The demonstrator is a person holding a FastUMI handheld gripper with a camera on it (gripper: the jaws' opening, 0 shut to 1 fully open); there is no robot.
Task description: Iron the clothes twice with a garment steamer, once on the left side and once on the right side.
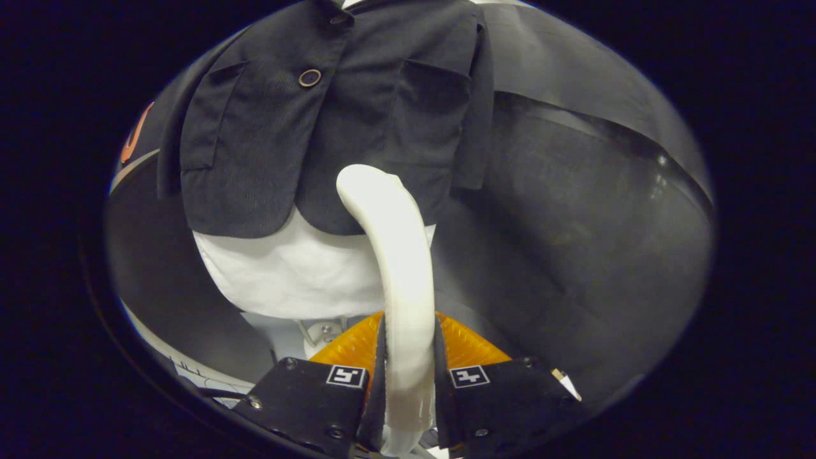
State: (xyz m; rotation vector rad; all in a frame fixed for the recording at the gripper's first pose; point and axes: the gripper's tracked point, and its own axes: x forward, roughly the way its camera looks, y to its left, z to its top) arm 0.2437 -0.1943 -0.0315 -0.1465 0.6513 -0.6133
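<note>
- The claw (409,373) is nearest to the camera; its two fingers (376,376) are clenched on the white handle of the garment steamer (398,268), one finger pressing on each side.
- The garment steamer rises from between the fingers and curves forward and a little to the left; its rounded head lies against the lower hem of the dark jacket (331,127), touching or almost touching the cloth. I cannot tell which.
- The dark jacket hangs just beyond the fingers with its front to the camera. It has a pocket on each side and a round button (310,78) near the middle.
- Under the jacket hangs a white garment (287,274), longer than the jacket, so its lower part shows below the dark hem. The steamer's neck crosses in front of the right part of this white cloth and hides it.
- Below the white garment, just ahead of the fingers, there is a small metal piece with a screw (325,330) on a pale base.
- The dark booth wall (574,210) stands behind and to the right of the clothes.
</note>
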